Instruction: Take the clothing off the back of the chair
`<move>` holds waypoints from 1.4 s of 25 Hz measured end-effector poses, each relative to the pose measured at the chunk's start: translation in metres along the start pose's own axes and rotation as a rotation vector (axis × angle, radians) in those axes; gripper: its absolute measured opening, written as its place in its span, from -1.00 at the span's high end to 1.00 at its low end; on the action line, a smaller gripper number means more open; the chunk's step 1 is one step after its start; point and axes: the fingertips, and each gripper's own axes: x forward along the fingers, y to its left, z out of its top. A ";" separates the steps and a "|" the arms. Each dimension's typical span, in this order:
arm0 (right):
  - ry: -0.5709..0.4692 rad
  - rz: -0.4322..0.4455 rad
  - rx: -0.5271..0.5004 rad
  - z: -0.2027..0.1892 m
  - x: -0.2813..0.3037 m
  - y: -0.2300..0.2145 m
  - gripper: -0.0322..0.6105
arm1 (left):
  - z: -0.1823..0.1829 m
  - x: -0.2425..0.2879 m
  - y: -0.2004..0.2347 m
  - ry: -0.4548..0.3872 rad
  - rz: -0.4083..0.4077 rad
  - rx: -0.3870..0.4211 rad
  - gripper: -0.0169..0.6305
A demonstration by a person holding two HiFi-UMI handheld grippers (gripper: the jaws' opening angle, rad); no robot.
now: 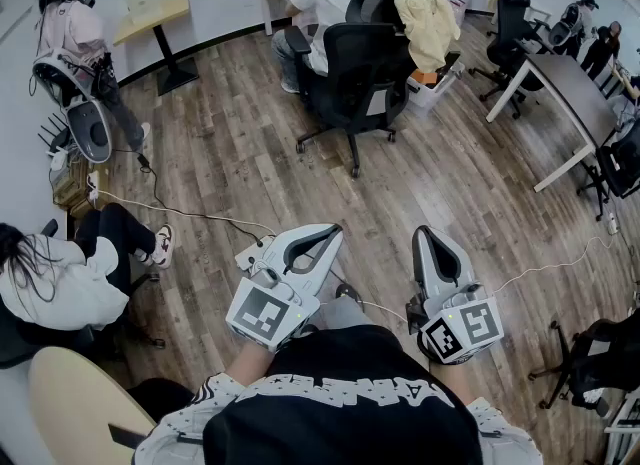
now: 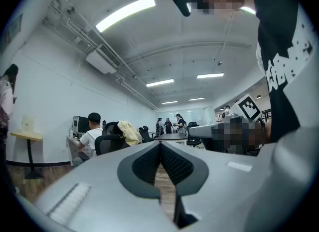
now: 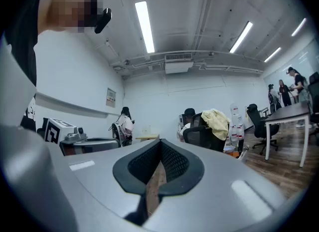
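A pale yellow garment [image 1: 427, 21] hangs over the back of a black office chair [image 1: 378, 3] at the far side of the room. It also shows small in the left gripper view as the garment [image 2: 129, 132] and in the right gripper view as the garment [image 3: 217, 122]. A second black chair [image 1: 362, 78] stands in front of it. My left gripper [image 1: 325, 237] and right gripper [image 1: 425, 238] are held level close to my body, far from the chair. Both are shut with nothing between the jaws.
A person in a white shirt [image 1: 325, 3] sits at a desk by the chairs. Another person [image 1: 60, 278] sits at the near left. A white table [image 1: 570, 93] stands at the right, a small wooden table [image 1: 150, 18] at the back left. Cables [image 1: 190, 213] run across the wooden floor.
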 end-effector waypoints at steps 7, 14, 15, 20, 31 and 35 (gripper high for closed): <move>-0.005 -0.005 0.015 0.000 -0.011 0.002 0.87 | -0.004 -0.003 -0.011 0.011 -0.015 -0.014 0.94; 0.017 -0.049 0.022 0.001 -0.023 -0.012 0.87 | -0.003 0.014 -0.018 0.006 -0.054 -0.010 0.94; 0.022 -0.055 0.027 -0.001 -0.024 -0.015 0.87 | -0.003 0.017 -0.019 0.001 -0.061 -0.006 0.94; 0.033 -0.059 0.054 -0.011 -0.016 -0.029 0.86 | -0.014 0.028 -0.018 0.031 -0.065 -0.010 0.94; 0.004 -0.024 0.066 0.003 0.036 -0.085 0.86 | -0.011 0.089 0.018 0.029 -0.042 0.045 0.94; 0.011 -0.040 0.082 0.002 0.051 -0.113 0.86 | -0.011 0.118 0.023 0.031 -0.065 0.050 0.94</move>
